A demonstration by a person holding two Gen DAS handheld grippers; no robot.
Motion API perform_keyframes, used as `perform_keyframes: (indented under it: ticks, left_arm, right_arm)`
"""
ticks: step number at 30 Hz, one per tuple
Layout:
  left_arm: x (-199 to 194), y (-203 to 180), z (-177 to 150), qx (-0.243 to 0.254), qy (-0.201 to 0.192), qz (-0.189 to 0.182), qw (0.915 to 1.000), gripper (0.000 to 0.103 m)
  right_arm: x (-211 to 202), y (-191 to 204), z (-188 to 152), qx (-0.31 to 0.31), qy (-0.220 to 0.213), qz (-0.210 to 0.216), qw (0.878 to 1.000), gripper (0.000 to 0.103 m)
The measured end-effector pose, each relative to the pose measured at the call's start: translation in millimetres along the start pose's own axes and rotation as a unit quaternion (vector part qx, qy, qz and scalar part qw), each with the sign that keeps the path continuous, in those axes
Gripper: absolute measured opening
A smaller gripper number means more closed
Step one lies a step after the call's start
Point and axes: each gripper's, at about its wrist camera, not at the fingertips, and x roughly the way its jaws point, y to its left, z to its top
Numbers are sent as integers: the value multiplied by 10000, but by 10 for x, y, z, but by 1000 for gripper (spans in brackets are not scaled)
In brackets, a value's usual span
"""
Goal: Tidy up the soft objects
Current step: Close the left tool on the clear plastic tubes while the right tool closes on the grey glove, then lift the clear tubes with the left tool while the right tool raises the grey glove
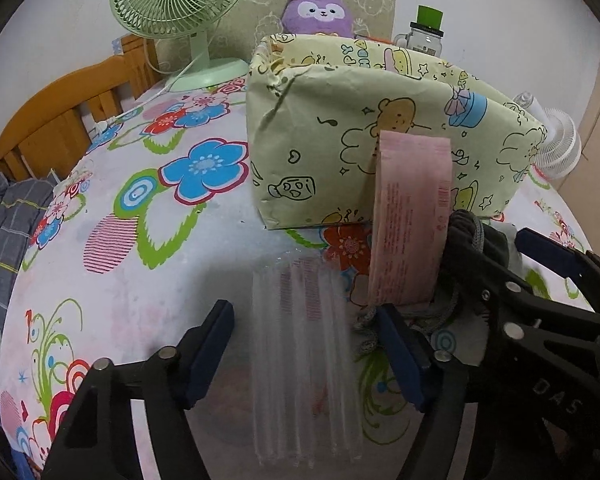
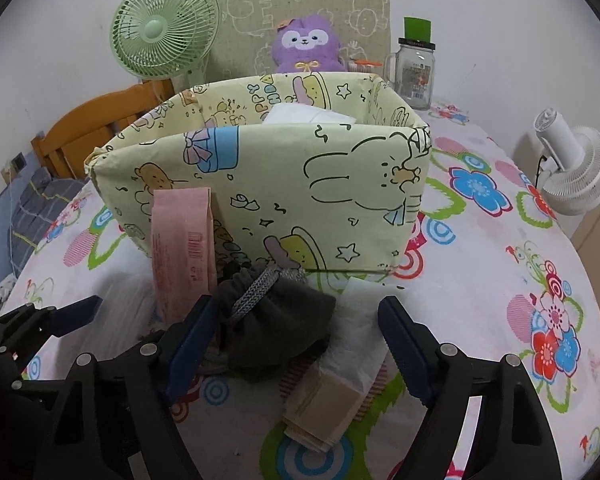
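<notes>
A pale green cartoon-print box (image 1: 340,120) (image 2: 320,184) stands on the floral cloth, with something white (image 2: 308,115) inside it. A pink packet (image 1: 412,220) (image 2: 180,236) leans upright against its front. My left gripper (image 1: 302,310) is open, and a clear plastic bag (image 1: 300,364) lies flat between its fingers, untouched. My right gripper (image 2: 296,304) is open around a dark grey drawstring pouch (image 2: 276,320) (image 1: 472,236). A white sheet (image 2: 356,328) and a beige folded pack (image 2: 324,400) also lie between its fingers. In each wrist view the other gripper shows at the edge.
Behind the box are a green desk fan (image 1: 176,0) (image 2: 164,28), a purple plush toy (image 1: 316,10) (image 2: 304,46) and a glass jar with a green lid (image 2: 414,72). A white fan (image 2: 576,168) sits at the right edge. A wooden bed frame (image 1: 60,116) is to the left.
</notes>
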Motion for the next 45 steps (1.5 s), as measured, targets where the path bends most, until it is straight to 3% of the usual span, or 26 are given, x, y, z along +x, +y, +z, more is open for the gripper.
perform_keyframes:
  ticks: [3,9,12,14,17,25,45]
  left_arm:
    - [9,-8,14,35,16,7,10000,70]
    - [5,-49,14,127,-52,33,9999,53]
    - [-5,-63,11,130,-69,4,9999,45]
    - [-13,-80,8,152,-86,-21,9998,33]
    - [-23,-115,7,185,-78,-64,9998,23]
    - [-55,-120,2,28,-97,-121,9999,19]
    - [-362,-139,-25,3,-475,-94,9988,18]
  right_arm:
    - [48,11,27,-51,17,-39,10000,84]
    - [125,48,60,-142,49,-20,9999,84]
    - [157,59,72,-153,70,10,9999,84]
    - [163,60,70,-143,75,13,9999,84]
    - [147,70,58,-163,67,25,9998,70]
    - [49,90,34,-129,35,93,9999,53]
    - [-280,86,-19,-30,-147,176,9997,50]
